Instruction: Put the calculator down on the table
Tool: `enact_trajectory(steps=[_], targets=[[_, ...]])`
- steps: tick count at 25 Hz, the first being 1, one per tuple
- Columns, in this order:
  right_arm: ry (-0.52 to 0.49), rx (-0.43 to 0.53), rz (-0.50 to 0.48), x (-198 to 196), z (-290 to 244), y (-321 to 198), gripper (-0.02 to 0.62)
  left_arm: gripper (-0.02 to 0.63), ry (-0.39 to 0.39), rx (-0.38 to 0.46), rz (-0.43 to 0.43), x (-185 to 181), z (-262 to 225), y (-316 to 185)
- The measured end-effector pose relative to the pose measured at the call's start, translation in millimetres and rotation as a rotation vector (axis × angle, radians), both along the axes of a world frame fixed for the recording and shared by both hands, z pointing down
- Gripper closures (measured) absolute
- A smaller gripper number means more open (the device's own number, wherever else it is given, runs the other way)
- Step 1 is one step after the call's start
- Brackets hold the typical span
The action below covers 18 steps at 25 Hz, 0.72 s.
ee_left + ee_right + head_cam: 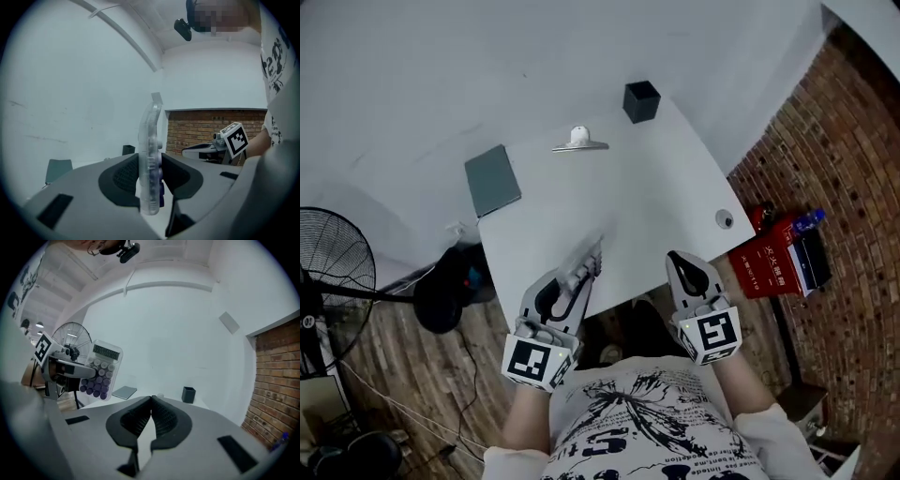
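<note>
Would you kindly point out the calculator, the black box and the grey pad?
calculator (97, 382), right gripper view, on its purple keys.
black box (643, 110), head view, on its side wall.
grey pad (493, 180), head view, middle of its cover.

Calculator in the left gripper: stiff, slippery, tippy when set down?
Probably stiff: the calculator stands straight up out of the left gripper, no sag. Likely light and slick: the shell looks like clear glossy plastic. Held on edge, it would probably topple if set on the table that way; flat is safer.
</note>
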State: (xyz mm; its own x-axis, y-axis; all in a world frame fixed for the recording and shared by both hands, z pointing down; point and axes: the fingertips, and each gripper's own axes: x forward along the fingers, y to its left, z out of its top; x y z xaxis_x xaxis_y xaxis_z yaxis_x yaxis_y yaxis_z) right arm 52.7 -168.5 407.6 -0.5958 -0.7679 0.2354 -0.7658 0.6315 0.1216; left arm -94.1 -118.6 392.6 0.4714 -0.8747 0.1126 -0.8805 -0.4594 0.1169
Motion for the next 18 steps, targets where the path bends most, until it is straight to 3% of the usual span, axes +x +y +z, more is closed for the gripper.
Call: enact_trajectory(steps=[8, 18], targets=[[-0.006, -0.016, -0.241, -29.1, 5.4, -114.4, 0.580, 0.465, 0.005, -0.092, -0.174, 0.6, 19.8, -77.7], [-0.021, -0.121, -0.356, -28.1, 59.3, -214.3, 0.580, 0.465, -0.007, -0.231, -0.276, 17.7, 87.7, -167.2]])
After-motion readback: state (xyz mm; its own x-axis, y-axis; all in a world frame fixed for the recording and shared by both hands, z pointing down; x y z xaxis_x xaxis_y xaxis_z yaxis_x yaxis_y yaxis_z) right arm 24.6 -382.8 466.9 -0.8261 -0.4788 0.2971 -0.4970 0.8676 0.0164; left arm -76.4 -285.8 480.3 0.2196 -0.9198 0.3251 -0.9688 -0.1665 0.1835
